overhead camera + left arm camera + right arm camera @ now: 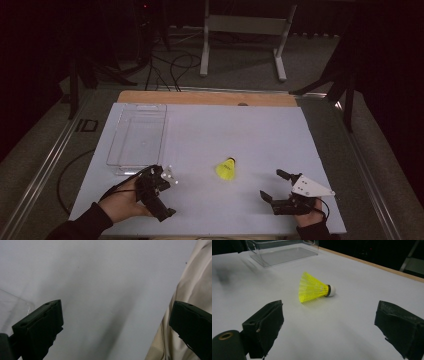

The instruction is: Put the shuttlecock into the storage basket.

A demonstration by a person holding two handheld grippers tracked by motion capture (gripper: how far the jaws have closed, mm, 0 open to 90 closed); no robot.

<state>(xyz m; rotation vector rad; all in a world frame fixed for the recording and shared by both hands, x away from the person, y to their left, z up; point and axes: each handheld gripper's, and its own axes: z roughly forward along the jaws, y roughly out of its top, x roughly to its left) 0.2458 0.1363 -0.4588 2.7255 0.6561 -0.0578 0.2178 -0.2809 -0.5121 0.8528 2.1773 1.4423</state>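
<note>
A yellow shuttlecock (226,169) with a white cork tip lies on its side on the white table (250,130), near the middle front. In the right gripper view the shuttlecock (314,290) rests a short way ahead of my right gripper (330,308), which is open with nothing between the jaws. From above, the right gripper (271,184) sits to the right of the shuttlecock, held by a hand. My left gripper (156,195) is at the front left, also in a hand. Its own view shows the left gripper (116,308) open over bare table.
A clear plastic bin (165,130) stands empty at the back left; its corner (12,307) shows beside the left jaw. Beige fabric (192,285) hangs at the right of the left gripper view. A wooden strip (207,98) edges the table's far side; cables (170,70) lie beyond.
</note>
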